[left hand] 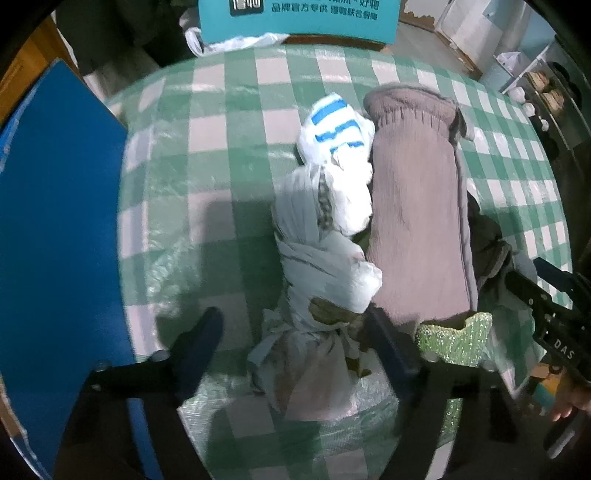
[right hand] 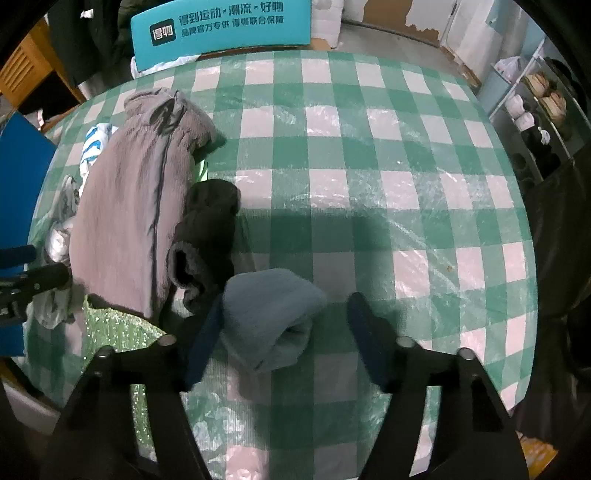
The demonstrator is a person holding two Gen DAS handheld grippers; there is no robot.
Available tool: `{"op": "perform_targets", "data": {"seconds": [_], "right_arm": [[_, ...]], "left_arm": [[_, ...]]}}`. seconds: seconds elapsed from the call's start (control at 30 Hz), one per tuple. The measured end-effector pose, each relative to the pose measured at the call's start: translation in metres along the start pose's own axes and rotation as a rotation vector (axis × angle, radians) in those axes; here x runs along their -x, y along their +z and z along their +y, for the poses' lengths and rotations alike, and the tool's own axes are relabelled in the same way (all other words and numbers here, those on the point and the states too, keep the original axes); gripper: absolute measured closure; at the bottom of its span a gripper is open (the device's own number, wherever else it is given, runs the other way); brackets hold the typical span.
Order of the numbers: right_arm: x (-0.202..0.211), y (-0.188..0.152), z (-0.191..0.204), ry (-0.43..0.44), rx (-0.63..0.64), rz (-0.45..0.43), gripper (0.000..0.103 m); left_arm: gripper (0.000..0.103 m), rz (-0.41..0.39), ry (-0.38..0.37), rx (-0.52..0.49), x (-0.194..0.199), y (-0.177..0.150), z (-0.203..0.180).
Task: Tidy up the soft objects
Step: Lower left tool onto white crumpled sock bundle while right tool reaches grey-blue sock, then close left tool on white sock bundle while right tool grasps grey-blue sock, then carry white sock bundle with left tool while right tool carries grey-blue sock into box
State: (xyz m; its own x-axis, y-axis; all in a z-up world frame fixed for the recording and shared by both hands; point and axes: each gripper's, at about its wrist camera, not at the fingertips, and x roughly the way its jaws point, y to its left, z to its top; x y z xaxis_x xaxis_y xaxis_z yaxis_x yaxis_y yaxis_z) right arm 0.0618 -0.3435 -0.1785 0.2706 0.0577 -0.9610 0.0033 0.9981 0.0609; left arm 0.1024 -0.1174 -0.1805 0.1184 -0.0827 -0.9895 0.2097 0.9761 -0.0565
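Observation:
A heap of soft things lies on the green-and-white checked table [right hand: 369, 155]. In the left wrist view my left gripper [left hand: 295, 343] points down, open, straddling a knotted pale grey cloth bundle [left hand: 314, 266]. Its right finger [left hand: 391, 347] is against the bundle; the left one stands clear. Beside the bundle lie a white cloth with blue stripes [left hand: 332, 125] and a long mauve fleece garment [left hand: 417, 221]. My right gripper [right hand: 286, 332] is open around a folded pale blue cloth [right hand: 269, 314]; only its left finger touches. A dark grey fleece piece [right hand: 207, 236] lies just behind.
A glittery green fabric [right hand: 114, 332] pokes out under the mauve garment. A blue board [left hand: 55, 240] stands at the table's left edge and a teal box [right hand: 221, 26] at the far edge. Shelves with shoes [right hand: 535, 103] stand to the right.

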Motion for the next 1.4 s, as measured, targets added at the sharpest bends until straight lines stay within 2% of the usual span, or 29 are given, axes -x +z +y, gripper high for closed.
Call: {"op": "perform_targets", "data": {"seconds": [0.03, 0.1, 0.2, 0.33, 0.77, 0.93, 1.4], "right_arm": [[0.0, 0.0, 0.0, 0.002, 0.002, 0.005, 0.049], [0.0, -0.001, 0.001, 0.006, 0.01, 0.014, 0.055], [0.001, -0.002, 0.004, 0.007, 0.026, 0.019, 0.067], [0.007, -0.002, 0.006, 0.009, 0.042, 0.016, 0.075], [0.038, -0.003, 0.013, 0.043, 0.043, -0.032, 0.078], [0.05, 0.001, 0.02, 0.055, 0.057, -0.057, 0.078], [0.096, 0.003, 0.049, 0.103, 0.11, -0.143, 0.078]], "left_arm": [[0.034, 0.004, -0.012, 0.003, -0.002, 0.0, 0.001], [0.052, 0.01, -0.035, 0.008, -0.005, 0.0, 0.005], [0.064, 0.011, -0.04, -0.002, -0.007, 0.0, 0.009], [0.077, -0.008, -0.042, -0.01, -0.007, -0.003, 0.017], [0.083, -0.075, -0.015, -0.045, 0.025, -0.002, 0.019], [0.083, -0.109, 0.002, -0.056, 0.049, -0.026, 0.009], [0.083, -0.205, 0.04, -0.118, 0.098, -0.047, 0.003]]}}
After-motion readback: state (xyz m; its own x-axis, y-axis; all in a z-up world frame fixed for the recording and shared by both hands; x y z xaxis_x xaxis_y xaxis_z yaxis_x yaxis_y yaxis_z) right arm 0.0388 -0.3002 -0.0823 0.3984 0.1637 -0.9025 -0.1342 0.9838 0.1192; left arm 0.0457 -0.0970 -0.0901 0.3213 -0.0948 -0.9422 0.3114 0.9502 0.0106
